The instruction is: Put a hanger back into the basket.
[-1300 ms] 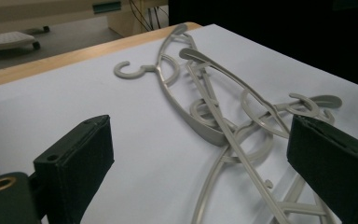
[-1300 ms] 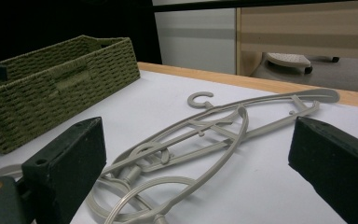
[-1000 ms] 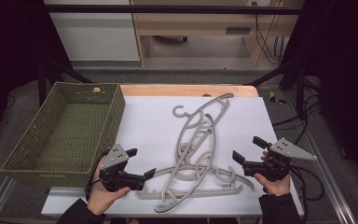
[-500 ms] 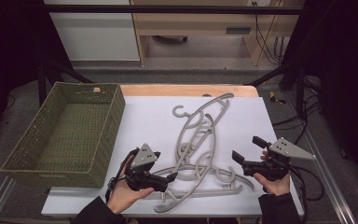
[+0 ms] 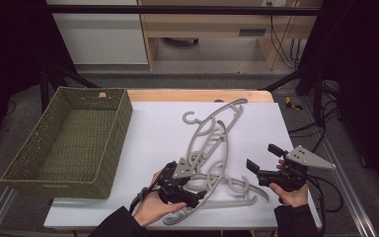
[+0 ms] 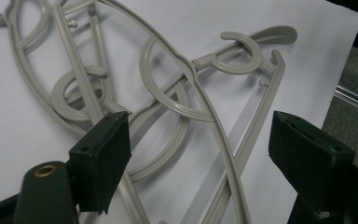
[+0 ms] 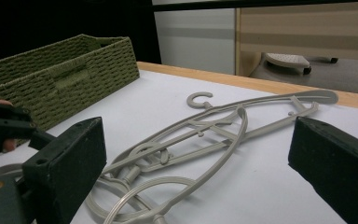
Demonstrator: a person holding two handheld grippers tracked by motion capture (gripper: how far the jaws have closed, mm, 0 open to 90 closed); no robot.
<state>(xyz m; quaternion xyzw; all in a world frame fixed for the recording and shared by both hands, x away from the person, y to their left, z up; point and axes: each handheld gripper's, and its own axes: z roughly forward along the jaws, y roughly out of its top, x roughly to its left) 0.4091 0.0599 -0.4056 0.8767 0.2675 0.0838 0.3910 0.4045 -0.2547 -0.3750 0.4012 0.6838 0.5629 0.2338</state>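
1. A green woven basket [image 5: 74,138] sits on the left side of the white table top [image 5: 148,143], its interior showing nothing inside.
2. The left gripper [image 5: 190,197], held in the person's left hand [image 5: 153,207], hangs low over the near end of a tangled pile of grey plastic hangers [image 5: 212,148].
3. Seen from the left gripper view, its jaws have just been closing but stand well apart, with the curved arms of the hangers [image 6: 186,93] lying between them; the pads are not pressing on the plastic.
4. The pile stretches from the table's near edge toward its far right corner.
5. The right gripper [image 5: 264,158], in the right hand [image 5: 291,190], hovers just right of the pile, jaws wide open and holding nothing.
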